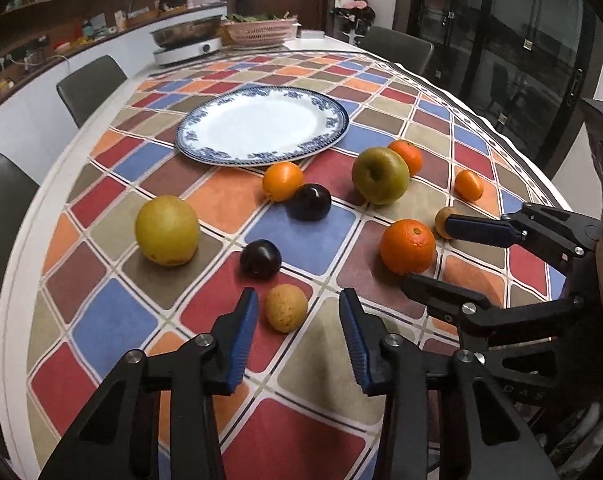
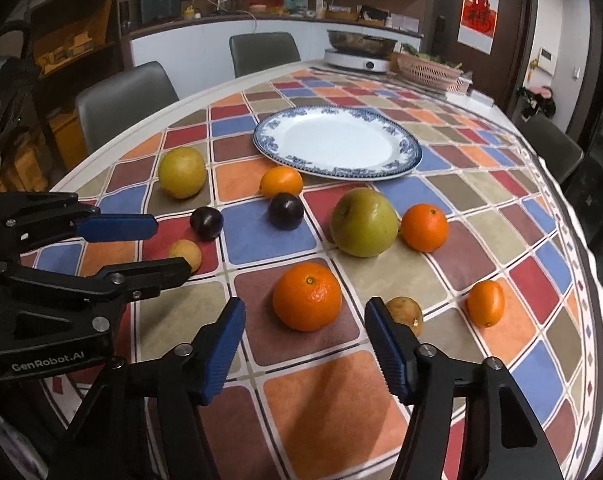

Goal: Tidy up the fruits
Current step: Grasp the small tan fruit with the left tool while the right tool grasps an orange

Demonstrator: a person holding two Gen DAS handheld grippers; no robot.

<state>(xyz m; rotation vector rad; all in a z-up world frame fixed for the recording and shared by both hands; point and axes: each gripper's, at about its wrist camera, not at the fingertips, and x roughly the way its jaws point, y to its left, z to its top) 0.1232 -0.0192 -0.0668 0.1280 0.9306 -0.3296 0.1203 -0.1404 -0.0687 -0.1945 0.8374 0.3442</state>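
A blue-rimmed white plate (image 1: 261, 124) (image 2: 337, 142) lies empty on the checked tablecloth. Fruit lies loose before it: a yellow pear (image 1: 167, 230), two dark plums (image 1: 260, 259) (image 1: 308, 202), a green apple (image 1: 380, 175), several oranges and a small yellowish fruit (image 1: 286, 307). My left gripper (image 1: 298, 312) is open, its jaws either side of the small yellowish fruit without touching it. My right gripper (image 2: 305, 320) is open just short of a large orange (image 2: 307, 296), with a small brownish fruit (image 2: 405, 314) by its right finger.
An electric cooker with a steel pan (image 2: 359, 54) and a pink basket (image 2: 429, 68) stand at the table's far end. Grey chairs (image 2: 125, 100) line the left side. The table edge curves close on the right (image 2: 589, 320).
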